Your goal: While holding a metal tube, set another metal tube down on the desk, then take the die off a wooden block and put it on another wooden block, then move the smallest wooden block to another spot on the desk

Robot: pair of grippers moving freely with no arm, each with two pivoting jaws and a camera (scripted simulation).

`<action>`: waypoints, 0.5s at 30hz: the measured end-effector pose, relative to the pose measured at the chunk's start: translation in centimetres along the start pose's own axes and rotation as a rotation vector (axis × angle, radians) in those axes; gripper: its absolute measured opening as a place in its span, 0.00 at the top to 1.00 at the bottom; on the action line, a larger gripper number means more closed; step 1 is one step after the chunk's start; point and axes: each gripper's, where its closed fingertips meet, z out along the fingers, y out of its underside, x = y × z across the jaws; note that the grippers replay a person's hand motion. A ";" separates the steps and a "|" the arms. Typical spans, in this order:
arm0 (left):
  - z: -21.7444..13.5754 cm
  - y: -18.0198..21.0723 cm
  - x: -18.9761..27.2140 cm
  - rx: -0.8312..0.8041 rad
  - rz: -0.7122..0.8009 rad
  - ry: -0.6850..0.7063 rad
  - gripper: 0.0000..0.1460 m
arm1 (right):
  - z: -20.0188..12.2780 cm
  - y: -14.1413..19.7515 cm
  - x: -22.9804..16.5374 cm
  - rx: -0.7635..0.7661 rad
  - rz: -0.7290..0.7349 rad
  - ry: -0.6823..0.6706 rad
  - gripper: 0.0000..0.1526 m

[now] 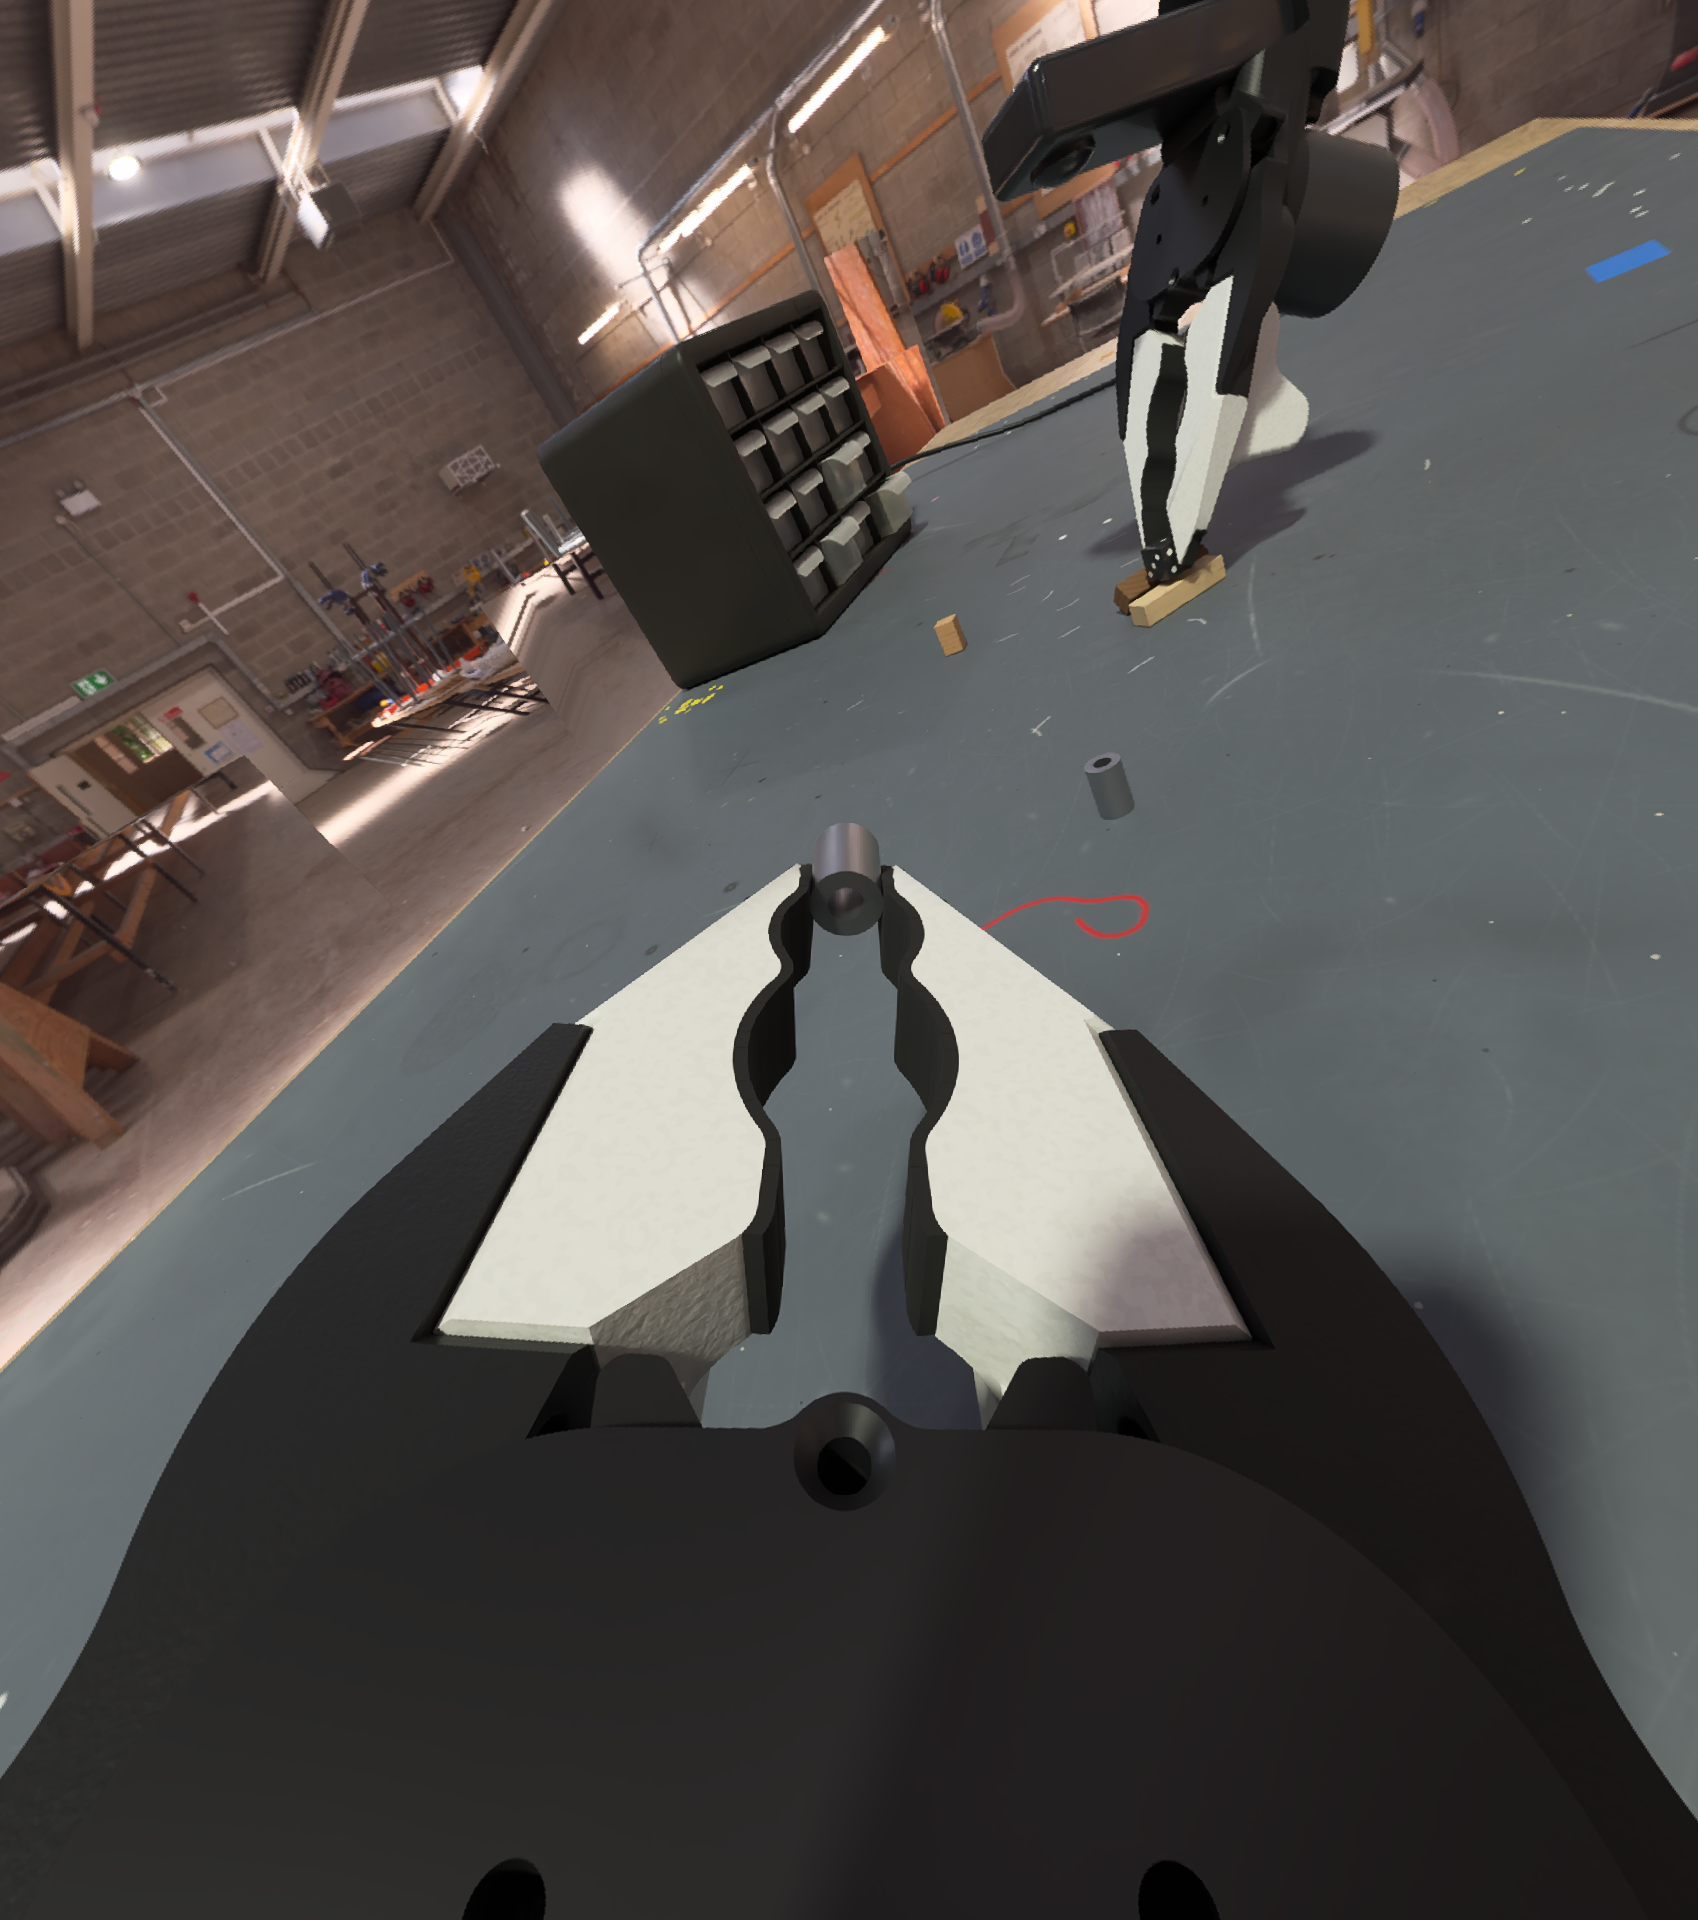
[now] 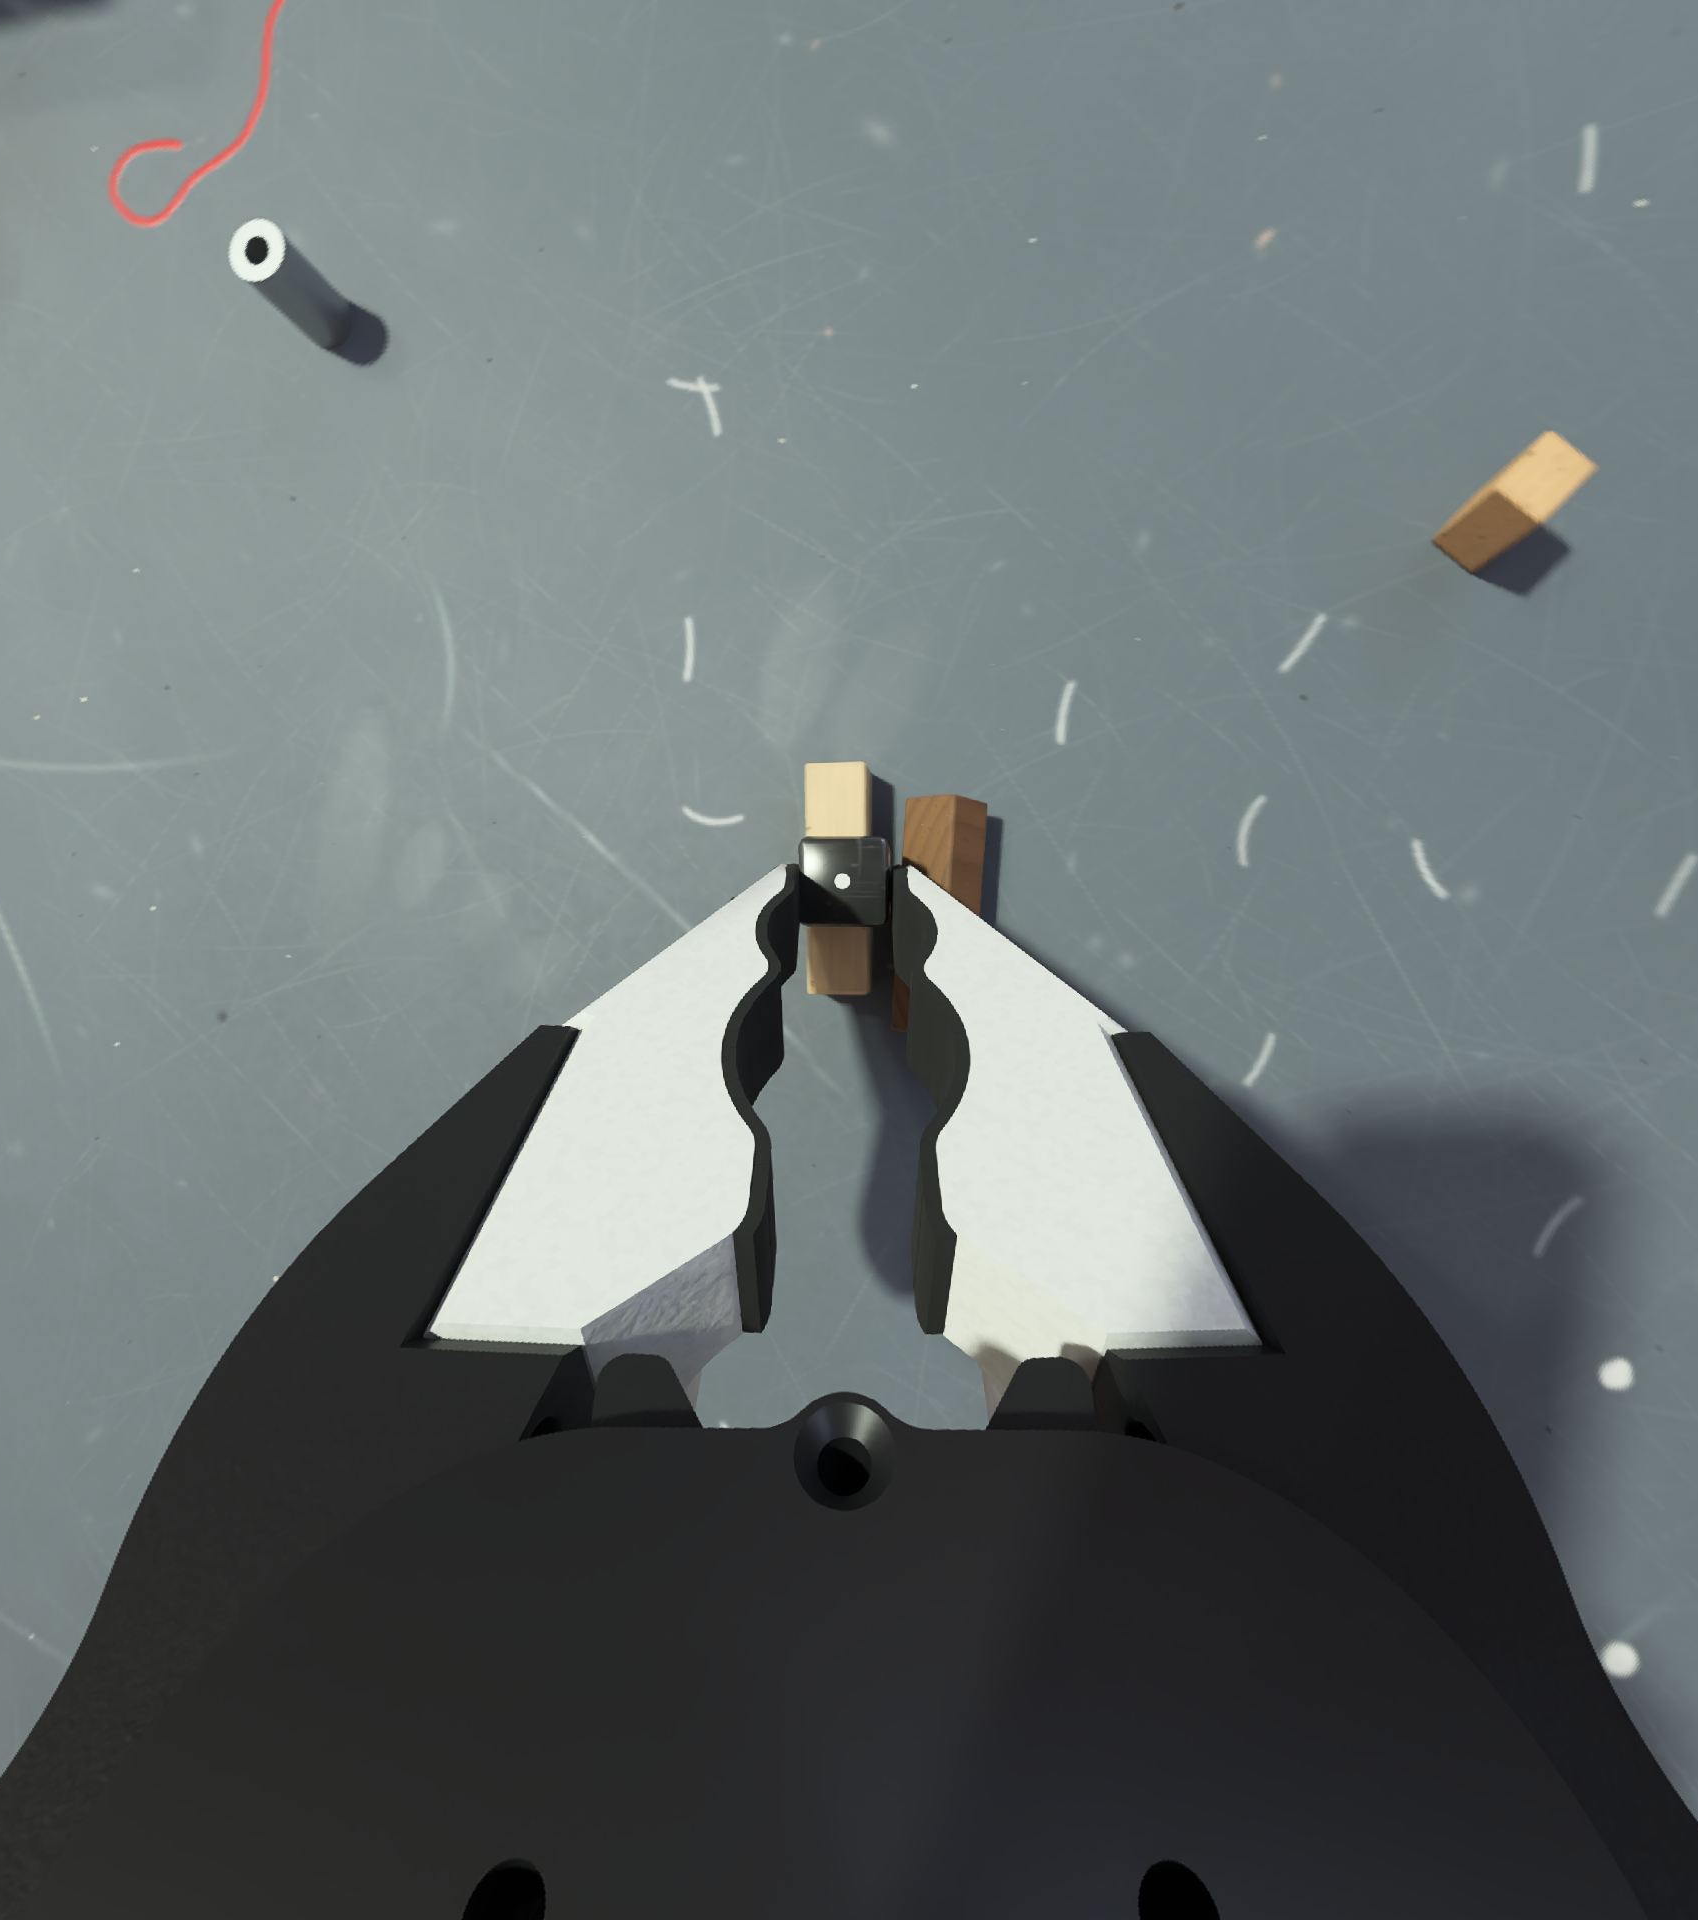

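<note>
The left hand-held gripper [image 1: 846, 891] clamps a short grey metal tube [image 1: 846, 883]. The right hand-held gripper [image 2: 843, 894] grips a black one-pip die [image 2: 840, 883] over the pale wooden block [image 2: 836, 798]; another dark metal tube [image 2: 296, 291] stands on the grey tabletop [image 2: 512, 623] far ahead-left.

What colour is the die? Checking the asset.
Black die with a white pip, best in the right wrist view.

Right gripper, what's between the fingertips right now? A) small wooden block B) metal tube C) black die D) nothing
C: in the right wrist view the right gripper has its fingertips closed on the black die over the light wooden block, while the metal tube stands apart on the desk.
</note>
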 end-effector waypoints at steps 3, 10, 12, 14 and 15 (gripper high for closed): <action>0.0 0.0 0.0 0.000 0.001 0.000 0.92 | -0.5 0.1 1.0 0.013 0.014 0.057 0.89; 0.0 0.0 0.0 0.000 0.001 0.000 0.92 | -0.5 0.4 2.2 0.007 0.020 0.117 0.89; 0.0 0.0 0.0 0.000 0.001 0.001 0.92 | -0.4 0.2 2.0 0.013 0.017 0.107 0.89; 0.0 0.0 0.1 0.000 0.001 0.002 0.92 | -0.7 -0.2 1.9 0.045 0.017 0.101 0.84; 0.0 0.0 0.1 0.000 0.001 0.002 0.92 | -1.0 -0.6 1.9 0.076 0.019 0.101 0.78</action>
